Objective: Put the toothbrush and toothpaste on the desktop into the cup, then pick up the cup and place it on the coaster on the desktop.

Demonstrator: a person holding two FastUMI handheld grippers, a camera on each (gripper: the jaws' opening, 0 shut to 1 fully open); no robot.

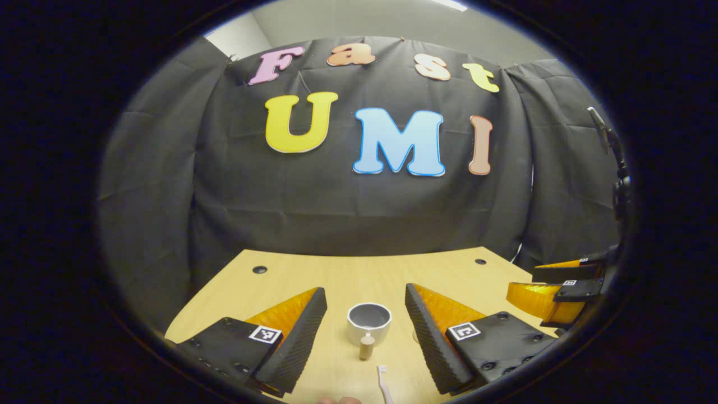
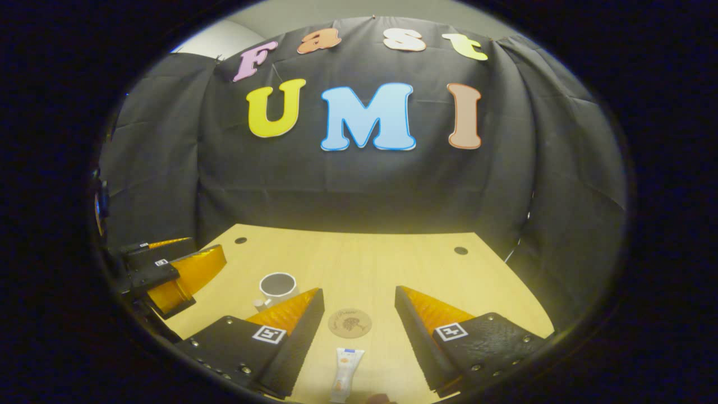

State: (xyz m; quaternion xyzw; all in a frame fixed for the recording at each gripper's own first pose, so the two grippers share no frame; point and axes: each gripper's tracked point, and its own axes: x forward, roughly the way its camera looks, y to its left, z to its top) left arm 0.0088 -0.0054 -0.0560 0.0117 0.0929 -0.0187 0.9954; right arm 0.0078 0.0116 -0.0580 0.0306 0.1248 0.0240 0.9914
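Observation:
A white cup (image 1: 368,322), grey inside, stands upright on the wooden desktop (image 1: 336,275), its tan handle (image 1: 367,346) turned toward me. My left gripper (image 1: 366,289) hovers open with the cup between and beyond its fingers, not touching it. A white toothbrush (image 1: 382,382) lies just in front of the cup. In the right gripper view, the toothpaste tube (image 2: 346,373) lies close below my open right gripper (image 2: 359,290). The round brown coaster (image 2: 350,323) sits just beyond it, between the fingers. The cup (image 2: 277,286) stands to the coaster's left.
The black cloth wall closes off the desk's far side. Two dark round holes (image 1: 259,269) (image 1: 481,261) sit near the far corners. The right gripper (image 1: 524,283) hangs off the desk's right edge, and the left gripper (image 2: 205,247) shows at the left edge.

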